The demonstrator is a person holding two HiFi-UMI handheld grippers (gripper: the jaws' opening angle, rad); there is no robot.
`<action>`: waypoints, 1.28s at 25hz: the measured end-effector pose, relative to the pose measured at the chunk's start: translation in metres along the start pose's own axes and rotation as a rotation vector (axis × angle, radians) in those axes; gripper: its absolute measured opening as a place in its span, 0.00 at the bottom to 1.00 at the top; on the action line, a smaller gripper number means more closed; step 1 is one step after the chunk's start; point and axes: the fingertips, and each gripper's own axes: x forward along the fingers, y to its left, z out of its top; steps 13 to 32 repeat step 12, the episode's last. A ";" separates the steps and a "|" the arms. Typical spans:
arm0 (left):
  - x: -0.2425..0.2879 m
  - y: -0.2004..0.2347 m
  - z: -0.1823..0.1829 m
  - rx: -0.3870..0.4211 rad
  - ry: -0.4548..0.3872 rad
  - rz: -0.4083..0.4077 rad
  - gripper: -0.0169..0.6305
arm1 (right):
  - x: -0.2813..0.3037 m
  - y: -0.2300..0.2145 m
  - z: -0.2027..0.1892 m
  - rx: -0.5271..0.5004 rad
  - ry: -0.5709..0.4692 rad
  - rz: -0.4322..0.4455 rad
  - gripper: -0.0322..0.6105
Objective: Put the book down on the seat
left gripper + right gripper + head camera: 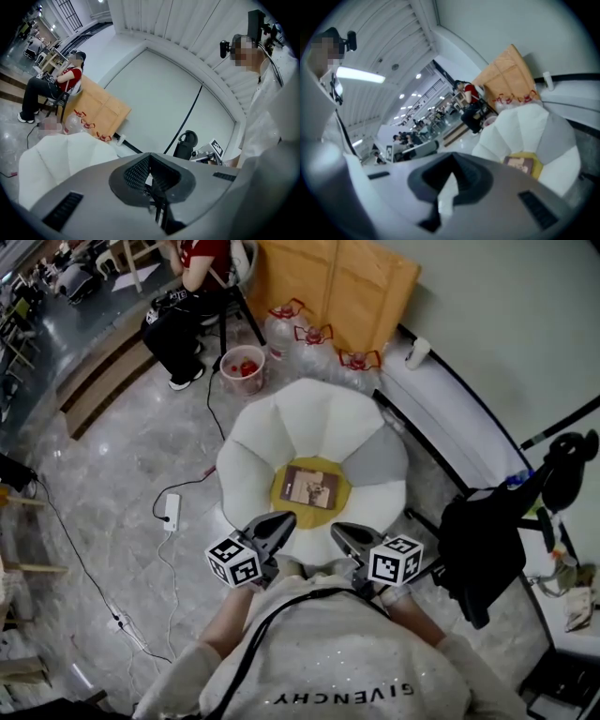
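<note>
On the marble floor at the far left lies a white power strip (172, 510) with its cable. Next comes the left gripper (284, 518), held close in front of the person's chest, its jaws pressed together with nothing between them. Just past its tips stands the seat (309, 413), shaped like a flower with white petals, one grey petal (380, 460) and a yellow centre (314, 517). The book (311, 487) lies flat on that yellow centre, cover up and clear of both grippers. Its long axis runs across the seat from left to right, the right end dipping a little toward the person. It is a thin brown book with a paler patch in the middle of the cover; the print is too small to read. The right gripper (341, 532) hangs level with the left one, its jaws likewise closed and empty. At the far right a black bundle (483, 540) is draped over a frame beside the wall.
</note>
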 end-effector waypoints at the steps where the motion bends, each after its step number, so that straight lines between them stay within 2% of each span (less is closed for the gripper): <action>1: 0.000 0.001 0.001 -0.004 0.005 0.003 0.06 | -0.001 0.001 0.003 -0.006 0.000 0.004 0.07; 5: -0.004 0.009 0.005 -0.027 0.038 0.032 0.06 | -0.002 0.007 0.015 -0.042 0.005 0.023 0.07; 12: -0.006 0.008 0.011 -0.064 0.069 0.018 0.06 | -0.004 0.013 0.029 -0.064 0.011 0.047 0.07; 32: -0.006 0.008 0.011 -0.064 0.069 0.018 0.06 | -0.004 0.013 0.029 -0.064 0.011 0.047 0.07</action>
